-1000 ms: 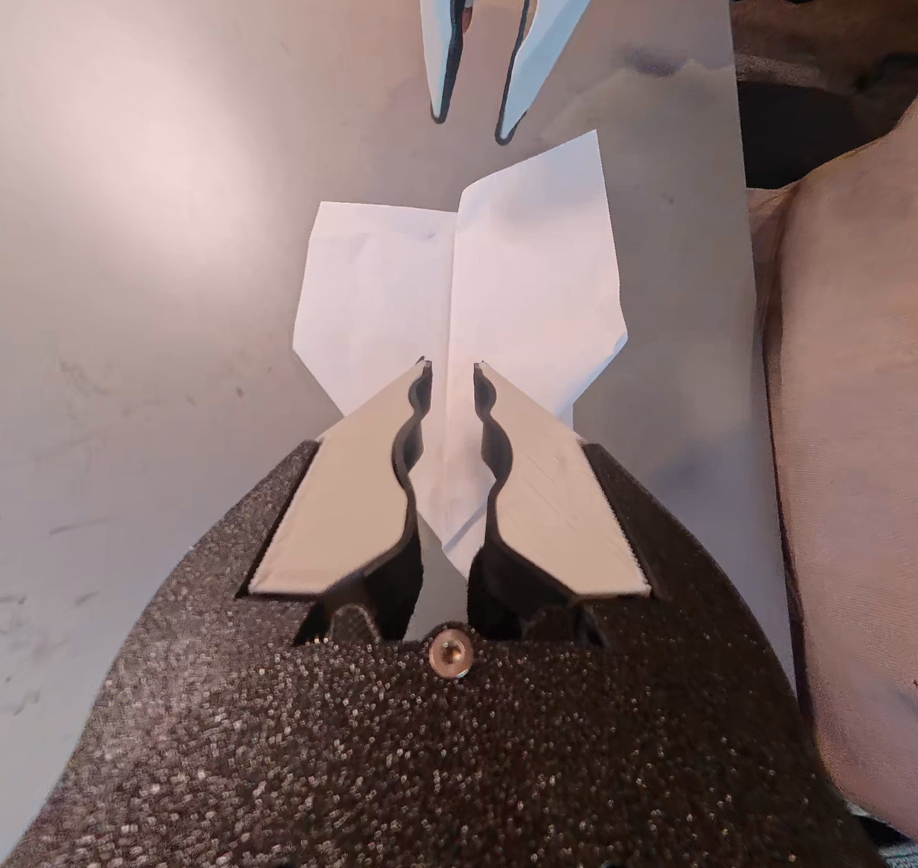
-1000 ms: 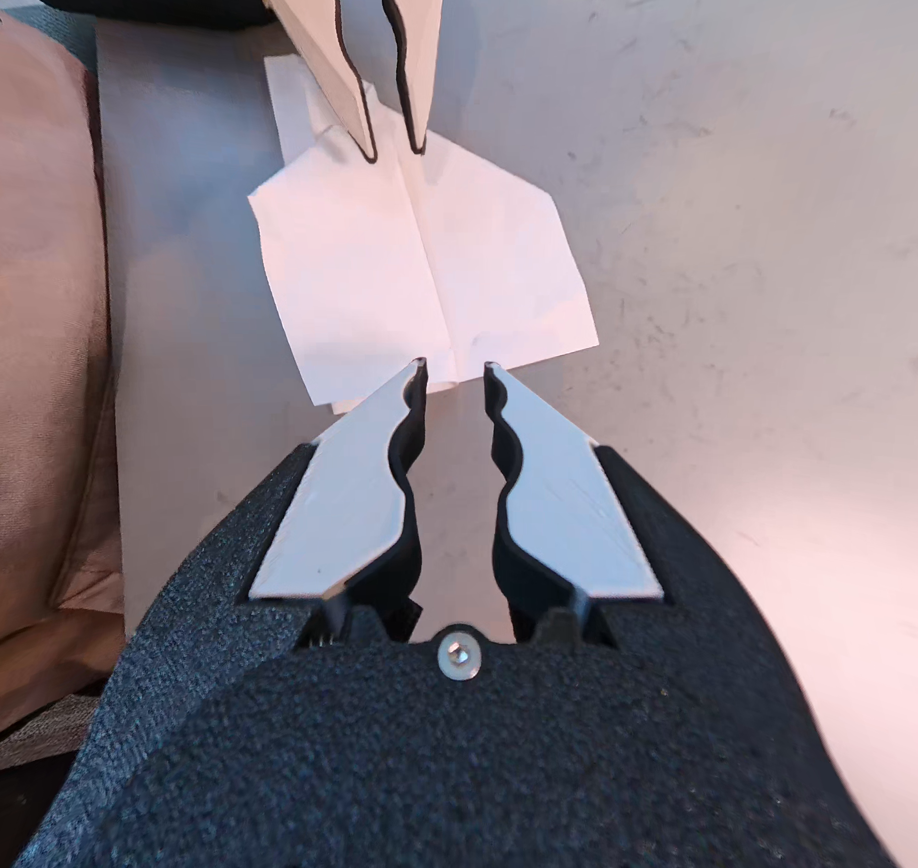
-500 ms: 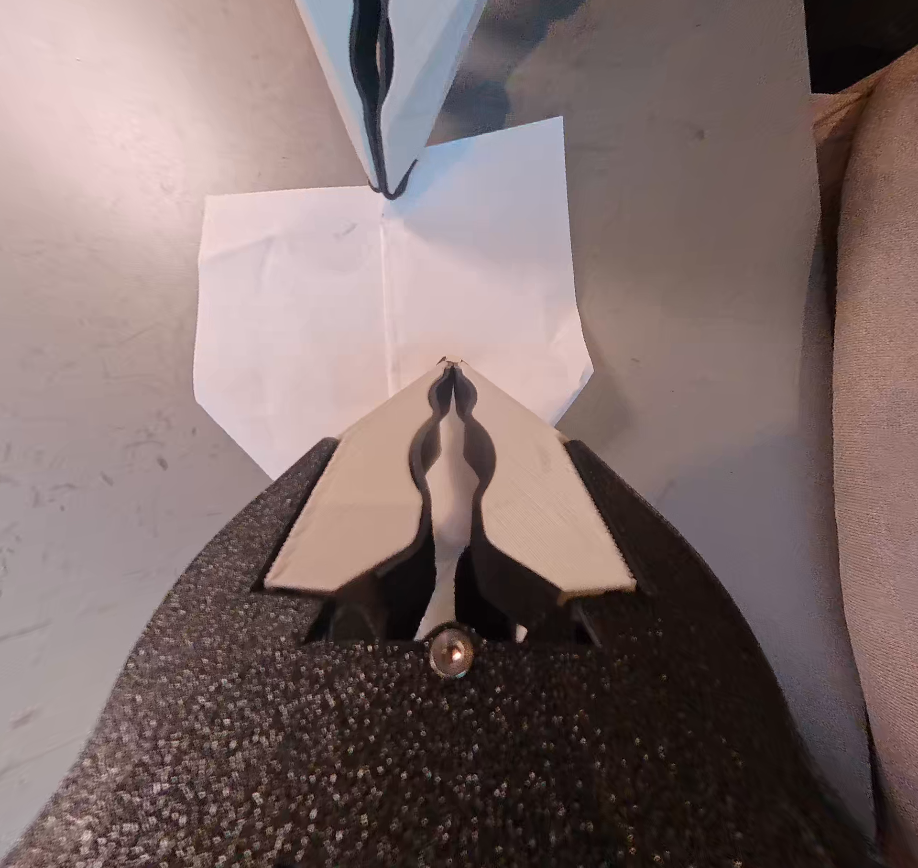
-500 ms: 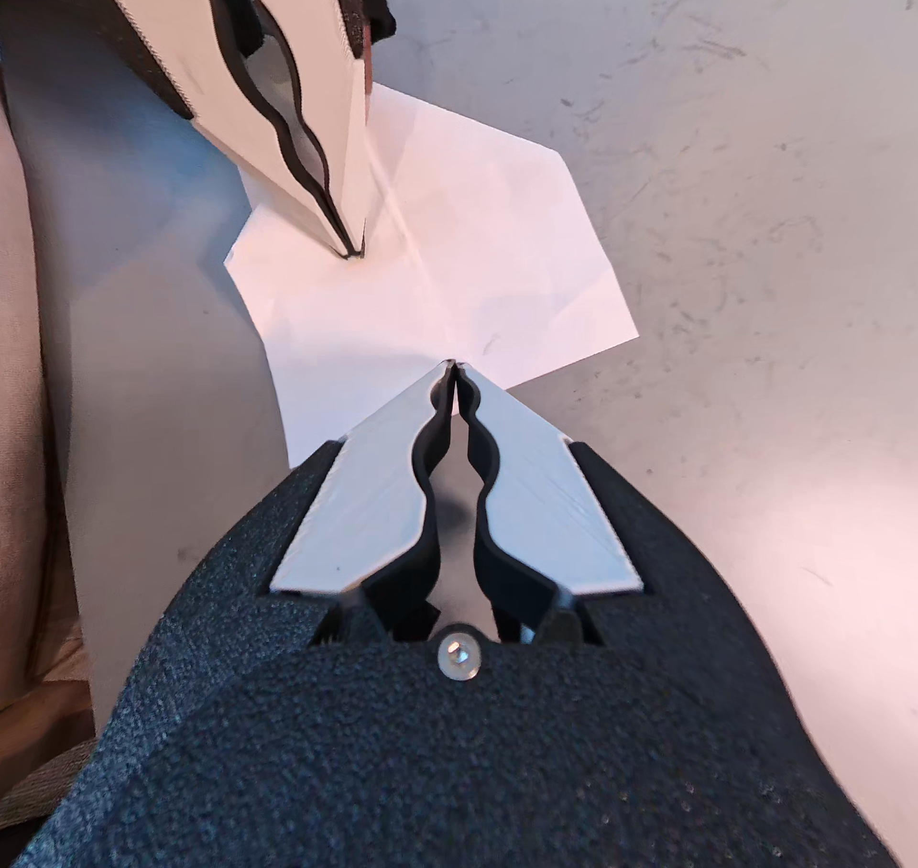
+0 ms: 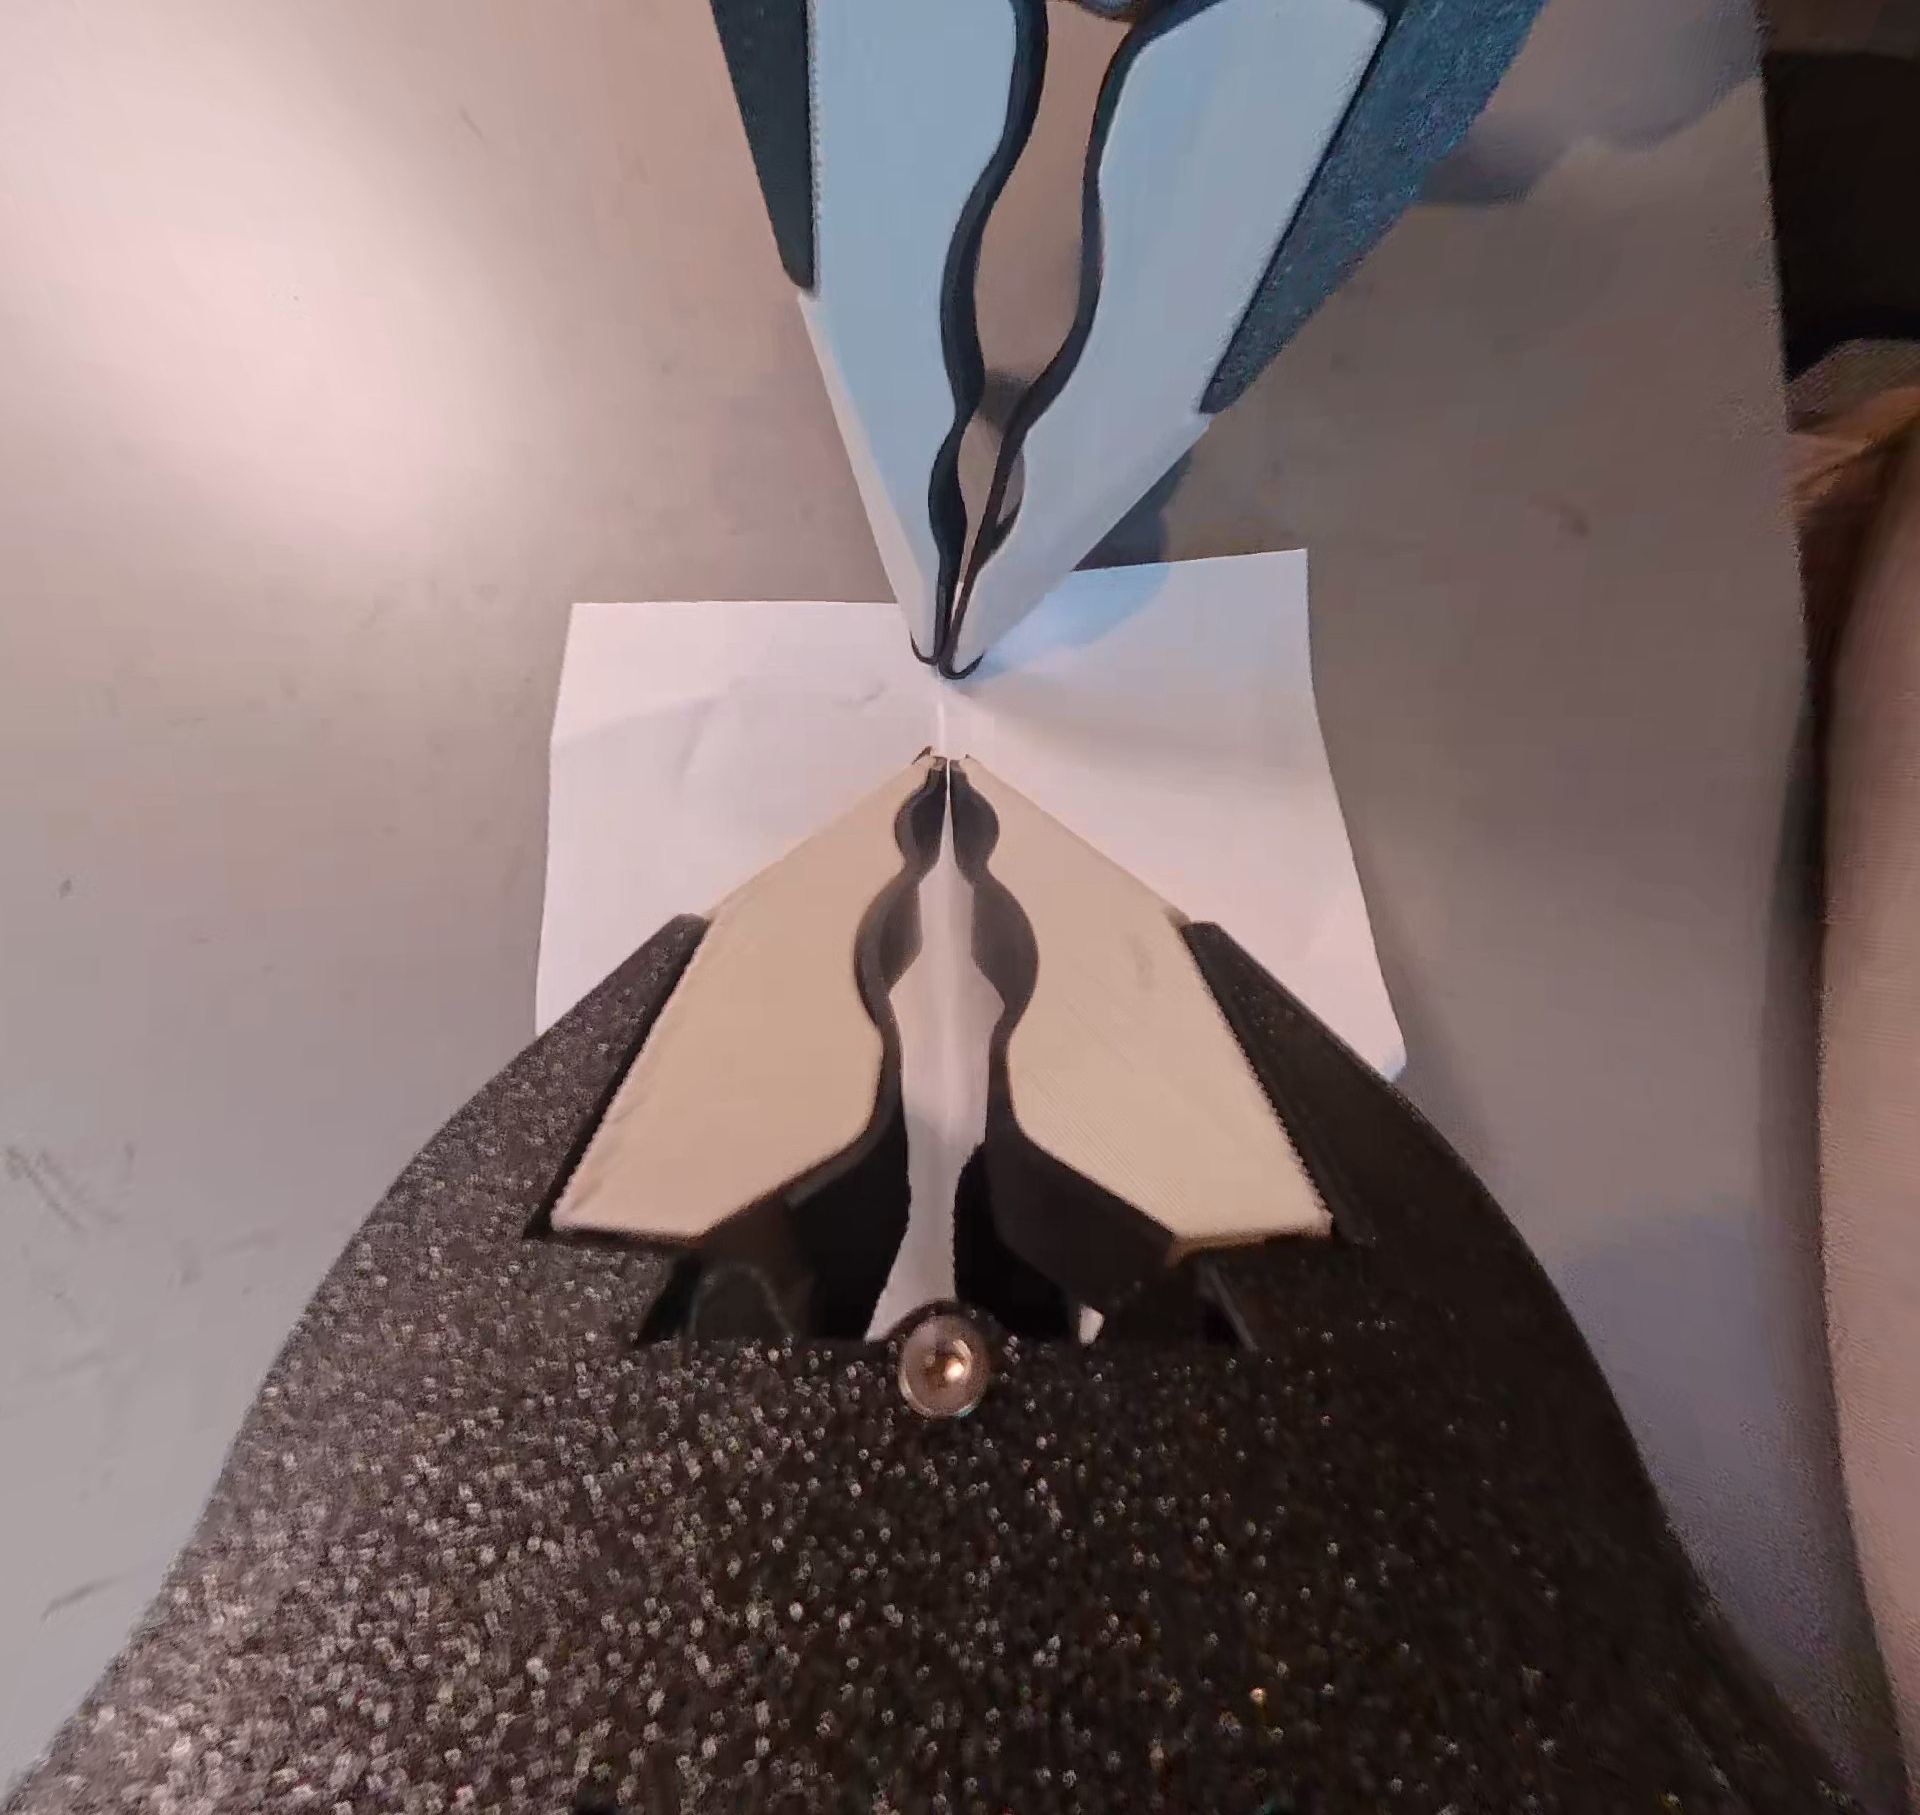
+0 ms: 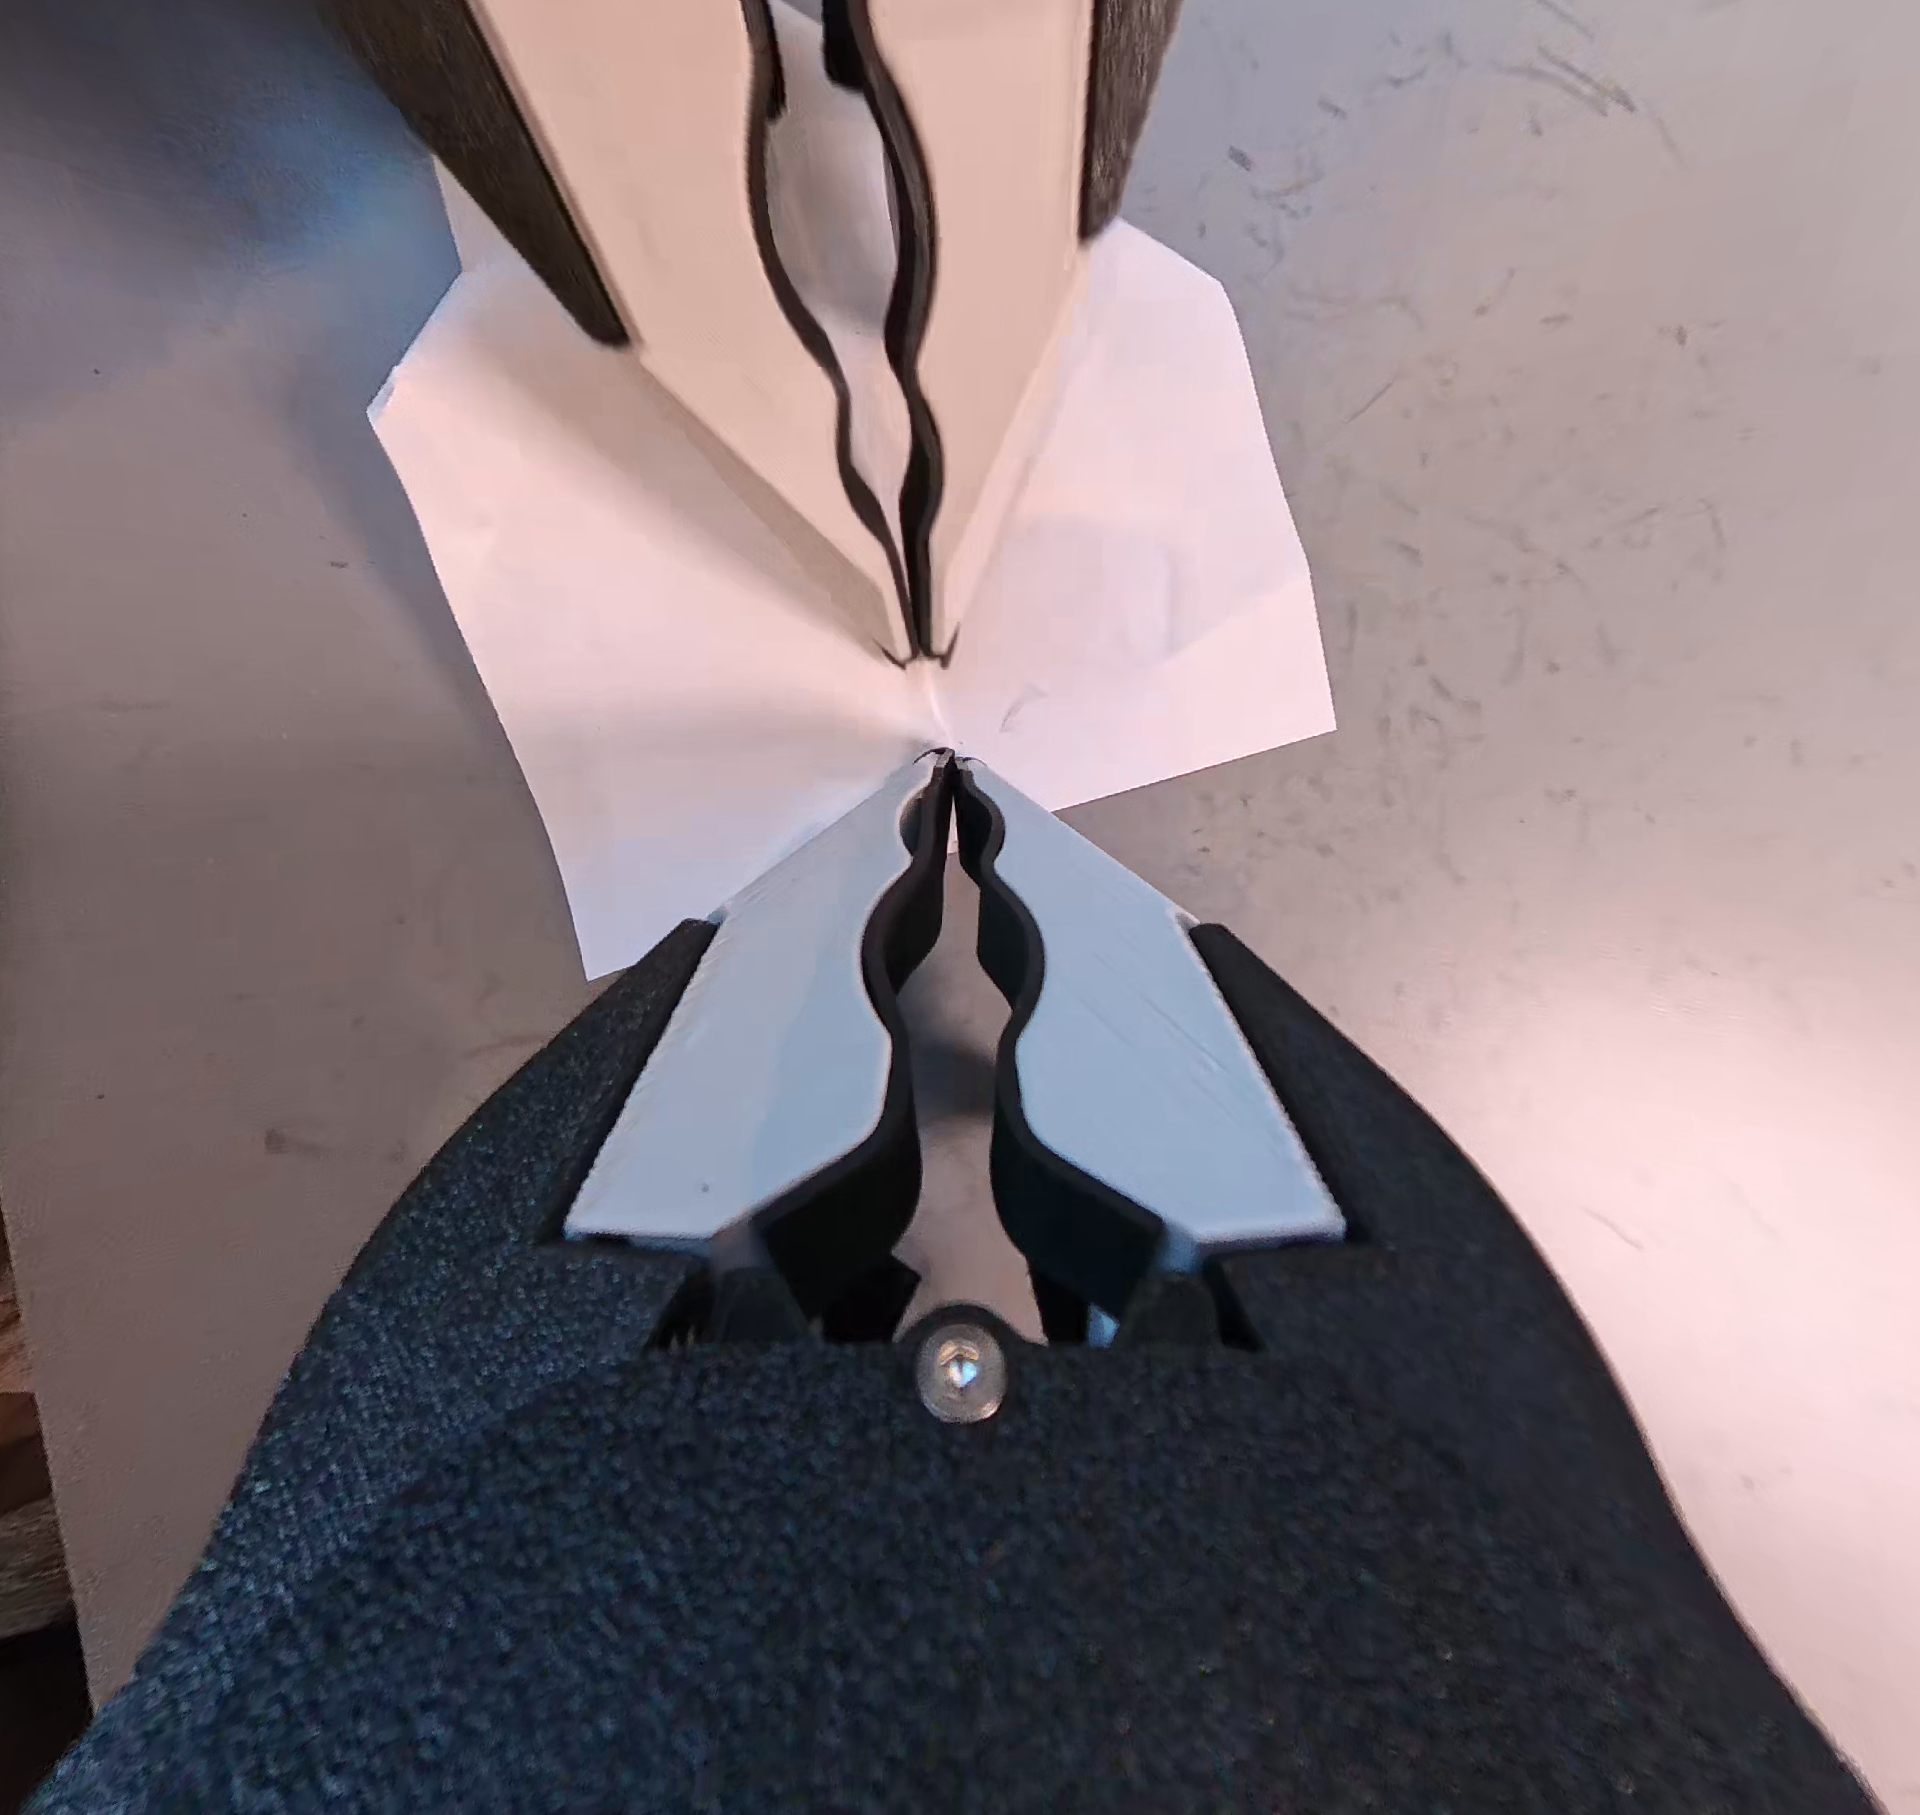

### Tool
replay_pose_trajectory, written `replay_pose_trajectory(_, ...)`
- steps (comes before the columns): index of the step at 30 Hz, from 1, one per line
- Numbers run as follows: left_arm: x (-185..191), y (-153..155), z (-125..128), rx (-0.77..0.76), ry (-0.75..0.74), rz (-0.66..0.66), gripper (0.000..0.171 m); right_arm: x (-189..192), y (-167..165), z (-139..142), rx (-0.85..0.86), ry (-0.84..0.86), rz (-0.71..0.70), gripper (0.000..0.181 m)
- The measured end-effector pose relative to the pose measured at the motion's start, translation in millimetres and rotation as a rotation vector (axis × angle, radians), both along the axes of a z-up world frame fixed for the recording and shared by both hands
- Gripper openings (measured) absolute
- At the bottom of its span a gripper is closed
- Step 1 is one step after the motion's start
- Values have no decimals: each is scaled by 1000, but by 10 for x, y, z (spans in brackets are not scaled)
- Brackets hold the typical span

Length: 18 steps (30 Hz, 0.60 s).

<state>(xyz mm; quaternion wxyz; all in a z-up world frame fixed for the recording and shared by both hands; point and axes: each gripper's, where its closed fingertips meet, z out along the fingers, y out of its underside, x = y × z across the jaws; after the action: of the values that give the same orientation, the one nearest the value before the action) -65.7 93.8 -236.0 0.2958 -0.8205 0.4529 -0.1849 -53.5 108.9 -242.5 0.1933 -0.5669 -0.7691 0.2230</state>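
A white folded paper with a centre crease lies on the grey table. My left gripper is shut on the raised crease, which runs back between its fingers. My right gripper faces it from the far side, a short gap away, shut on the same crease near the paper's far edge. In the right wrist view the right gripper pinches the paper at its near edge, with wrinkles fanning out from the tips. The left gripper stands close in front of it.
A beige cloth-covered surface lies past the table's right edge in the left wrist view. The scuffed table top spreads to the right in the right wrist view, and its edge runs down the left side. Less than 4 cm separates the two grippers' tips.
Both grippers were open one second ago and have shut on the paper's crease. They have moved closer together along it, and the paper is now pinched up at its middle.
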Motion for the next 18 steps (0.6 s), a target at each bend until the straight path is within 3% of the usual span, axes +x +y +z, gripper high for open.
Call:
replay_pose_trajectory(8, 62, 8, -58, 67, 26, -9, 0, 0, 13, 11, -45, -10, -5, 0)
replay_pose_trajectory(18, 62, 7, -63, 54, -15, -4, 0, -10, 23, -9, 19, -111, 49, 0)
